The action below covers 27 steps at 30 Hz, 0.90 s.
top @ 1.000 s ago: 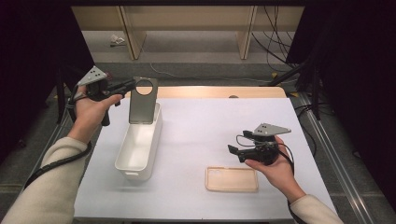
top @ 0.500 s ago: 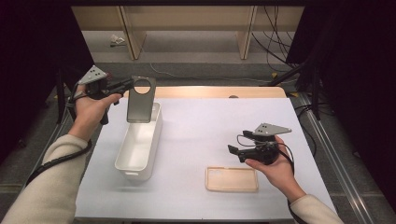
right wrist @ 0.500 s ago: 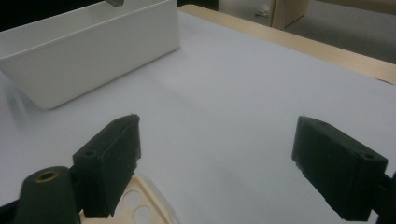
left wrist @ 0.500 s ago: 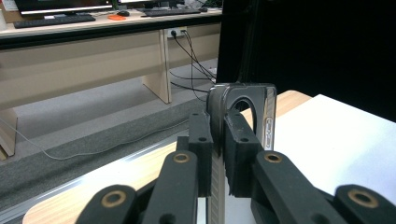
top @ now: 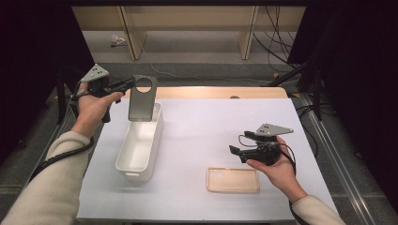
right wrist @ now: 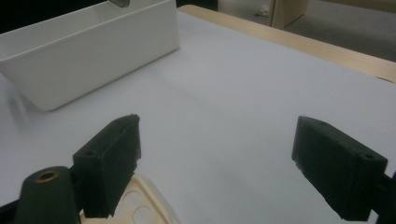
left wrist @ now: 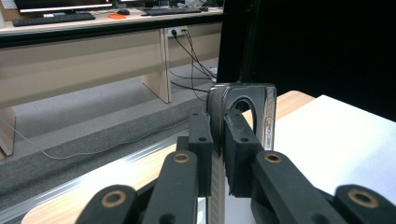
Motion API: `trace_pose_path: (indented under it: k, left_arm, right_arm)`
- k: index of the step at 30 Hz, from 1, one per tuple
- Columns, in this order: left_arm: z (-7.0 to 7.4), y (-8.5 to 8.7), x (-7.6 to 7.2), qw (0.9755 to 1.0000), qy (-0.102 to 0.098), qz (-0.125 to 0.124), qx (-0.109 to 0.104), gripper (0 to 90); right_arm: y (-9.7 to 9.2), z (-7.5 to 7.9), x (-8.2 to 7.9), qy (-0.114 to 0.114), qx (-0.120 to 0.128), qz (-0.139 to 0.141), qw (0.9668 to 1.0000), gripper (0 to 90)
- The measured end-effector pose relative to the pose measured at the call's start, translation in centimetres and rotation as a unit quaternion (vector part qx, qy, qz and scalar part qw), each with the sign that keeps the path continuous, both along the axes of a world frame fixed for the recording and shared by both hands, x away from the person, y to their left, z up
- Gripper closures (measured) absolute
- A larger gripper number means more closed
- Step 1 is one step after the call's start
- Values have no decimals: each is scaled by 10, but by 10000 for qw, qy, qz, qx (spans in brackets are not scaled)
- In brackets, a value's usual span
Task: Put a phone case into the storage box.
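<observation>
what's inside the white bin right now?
Bin looks bare inside: white floor and walls. The grey plate in the left gripper hangs over the far end, hiding that corner of the interior.

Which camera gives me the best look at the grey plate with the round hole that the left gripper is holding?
The high view: the grey plate shows whole, upright over the white bin's far end, clamped by the left gripper. The left gripper view shows it edge-on between the jaws; the right gripper view catches just a corner.

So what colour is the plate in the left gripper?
Dark grey plate, shut in the left gripper; clearest in the high view.
</observation>
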<state>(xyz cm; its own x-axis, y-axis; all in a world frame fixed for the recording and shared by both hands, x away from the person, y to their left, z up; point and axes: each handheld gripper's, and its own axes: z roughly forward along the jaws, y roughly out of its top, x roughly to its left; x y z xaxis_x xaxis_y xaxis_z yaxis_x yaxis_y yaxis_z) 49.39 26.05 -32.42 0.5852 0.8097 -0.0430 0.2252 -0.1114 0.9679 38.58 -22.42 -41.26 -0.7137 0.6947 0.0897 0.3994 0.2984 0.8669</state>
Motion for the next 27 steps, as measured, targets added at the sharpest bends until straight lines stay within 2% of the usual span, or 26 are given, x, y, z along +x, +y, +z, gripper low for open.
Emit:
trace_pose_path:
  k: [27]
  left_arm:
    - [-8, -8, 16, 10000, 88, -29, -11, 822]
  right_arm:
    - [-1, 0, 0, 24, 68, -20, 10000, 166]
